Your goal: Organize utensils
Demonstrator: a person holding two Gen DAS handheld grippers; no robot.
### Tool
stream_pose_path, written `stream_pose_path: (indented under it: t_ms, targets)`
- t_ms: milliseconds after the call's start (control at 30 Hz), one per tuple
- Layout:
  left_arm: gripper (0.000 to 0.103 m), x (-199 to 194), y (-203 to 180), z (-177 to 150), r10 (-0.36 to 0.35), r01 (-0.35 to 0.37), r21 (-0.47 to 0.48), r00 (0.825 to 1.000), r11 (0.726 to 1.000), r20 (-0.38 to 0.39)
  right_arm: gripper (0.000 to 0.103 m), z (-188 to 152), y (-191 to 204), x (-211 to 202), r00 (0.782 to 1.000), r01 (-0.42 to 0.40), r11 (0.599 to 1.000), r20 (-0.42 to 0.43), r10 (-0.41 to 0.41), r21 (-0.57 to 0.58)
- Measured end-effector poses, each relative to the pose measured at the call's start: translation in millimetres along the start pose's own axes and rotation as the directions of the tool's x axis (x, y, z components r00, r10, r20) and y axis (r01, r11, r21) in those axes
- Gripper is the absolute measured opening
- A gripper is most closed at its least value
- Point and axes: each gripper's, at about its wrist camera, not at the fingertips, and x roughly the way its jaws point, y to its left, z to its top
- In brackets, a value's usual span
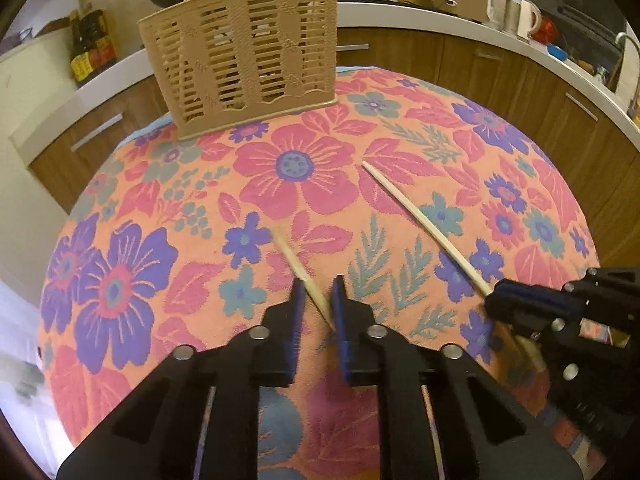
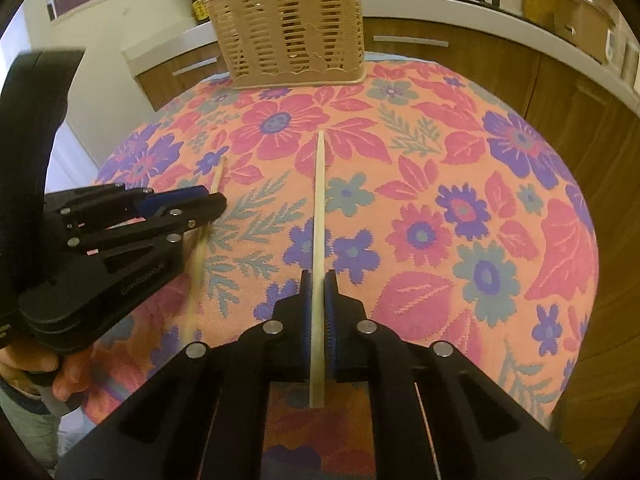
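Note:
Two pale chopsticks lie on the floral tablecloth. My left gripper (image 1: pixel 318 292) straddles the near end of one chopstick (image 1: pixel 298 264); its jaws stand a little apart around the stick, which crosses the gap at a slant. My right gripper (image 2: pixel 319 280) is shut on the other chopstick (image 2: pixel 319 200), which runs straight between its pads and points toward the beige slotted utensil basket (image 2: pixel 292 28). The basket also shows in the left wrist view (image 1: pixel 244 56), at the table's far edge. The right gripper (image 1: pixel 520 300) shows in the left wrist view, the left gripper (image 2: pixel 208 200) in the right wrist view.
The round table (image 1: pixel 120 208) carries a pink, purple and orange floral cloth. Behind it run wooden cabinets and a white counter (image 1: pixel 460 16) with a pot, kettle, bottles and a wok. A hand (image 2: pixel 60 376) holds the left gripper's handle.

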Motion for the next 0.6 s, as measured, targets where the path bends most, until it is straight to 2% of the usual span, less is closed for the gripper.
stream_pose_path:
  t_ms: [200, 300, 433, 567, 600]
  targets:
    - [0.003, -7.0, 24.7, -2.4, -0.119, 0.119, -0.030, 0.993, 0.992, 0.006, 0.004, 0.0, -6.5, -6.1, 1.000, 0.020, 1.000, -0.004, -0.020, 0.018]
    - [0.003, -8.5, 40.9, -2.7, -0.126, 0.126, -0.077, 0.992, 0.989, 0.001, 0.004, -0.7, -11.6, -5.8, 0.999, 0.048, 0.998, -0.017, -0.048, 0.029]
    - [0.004, -4.8, 51.6, -4.6, -0.144, 0.140, -0.103, 0.989, 0.985, -0.035, 0.004, -0.7, -13.4, -2.7, 0.998, 0.045, 0.999, -0.051, -0.044, 0.024]
    - [0.005, -4.4, 58.7, -5.9, -0.182, 0.174, -0.124, 0.982, 0.977, -0.050, 0.006, 14.0, -18.0, 2.1, 0.994, -0.006, 0.999, -0.105, 0.010, 0.036]
    - [0.008, -3.6, 59.6, -5.1, -0.191, 0.183, -0.126, 0.980, 0.975, -0.059, 0.006, 18.9, -19.2, 3.8, 0.993, -0.012, 0.999, -0.113, 0.016, 0.038]
